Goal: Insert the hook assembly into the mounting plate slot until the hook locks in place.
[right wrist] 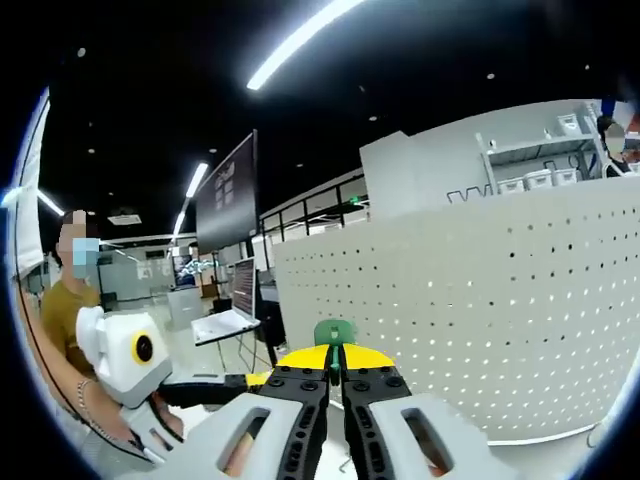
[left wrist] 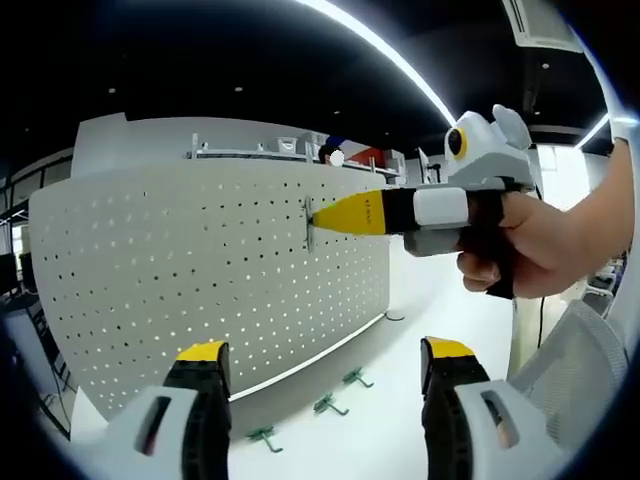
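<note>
A green hook (right wrist: 334, 331) is pinched between the closed fingers of the right gripper (right wrist: 335, 372), pressed against the white pegboard (left wrist: 200, 270) (an upright perforated panel). The left gripper (left wrist: 325, 375) hangs back with fingers wide apart, holding nothing. Three more hooks (left wrist: 330, 405) lie on the table (left wrist: 390, 400) below.

White tabletop (left wrist: 400, 350) carrying an upright white pegboard (left wrist: 200, 270) along its far left side. Three green hooks (left wrist: 330, 405) lie in a row on the table just in front of the pegboard's base, apart from one another.
</note>
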